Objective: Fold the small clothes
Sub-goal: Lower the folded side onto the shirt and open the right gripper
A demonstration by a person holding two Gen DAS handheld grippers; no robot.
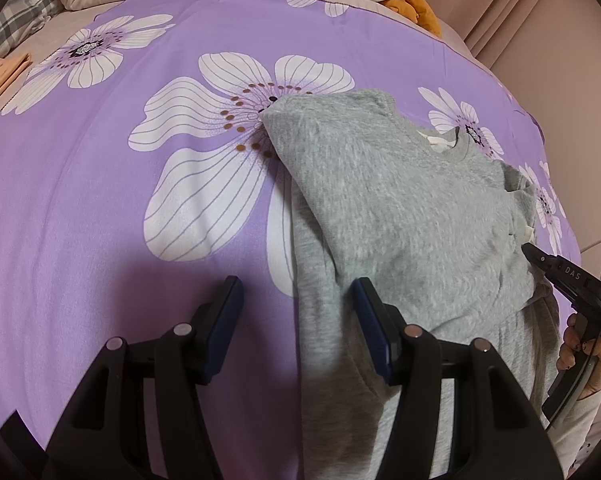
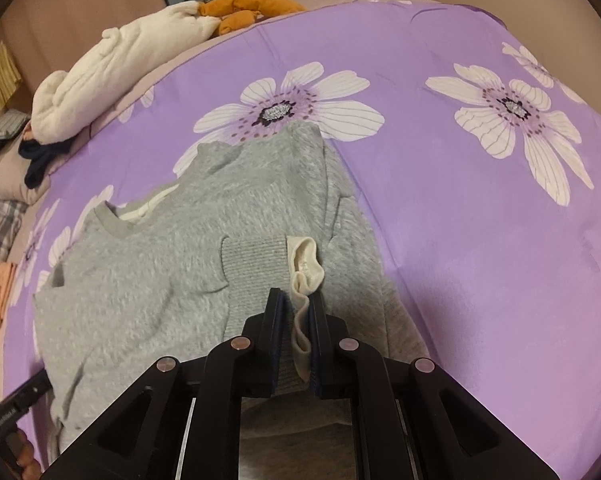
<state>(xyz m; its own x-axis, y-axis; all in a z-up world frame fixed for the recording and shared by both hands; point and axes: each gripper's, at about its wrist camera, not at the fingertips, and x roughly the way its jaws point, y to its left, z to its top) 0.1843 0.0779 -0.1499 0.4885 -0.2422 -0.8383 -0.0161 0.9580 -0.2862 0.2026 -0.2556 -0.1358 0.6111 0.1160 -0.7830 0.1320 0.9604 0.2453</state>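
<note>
Looking along the left tongs (image 1: pixel 296 320), their jaws stand released over the grey sweater's (image 1: pixel 400 216) left edge, on the purple floral bedspread (image 1: pixel 100 200). Right wrist view: the right tongs (image 2: pixel 296 320) are clenched on the sweater's (image 2: pixel 160 272) ribbed cuff and cream label (image 2: pixel 306 268).
</note>
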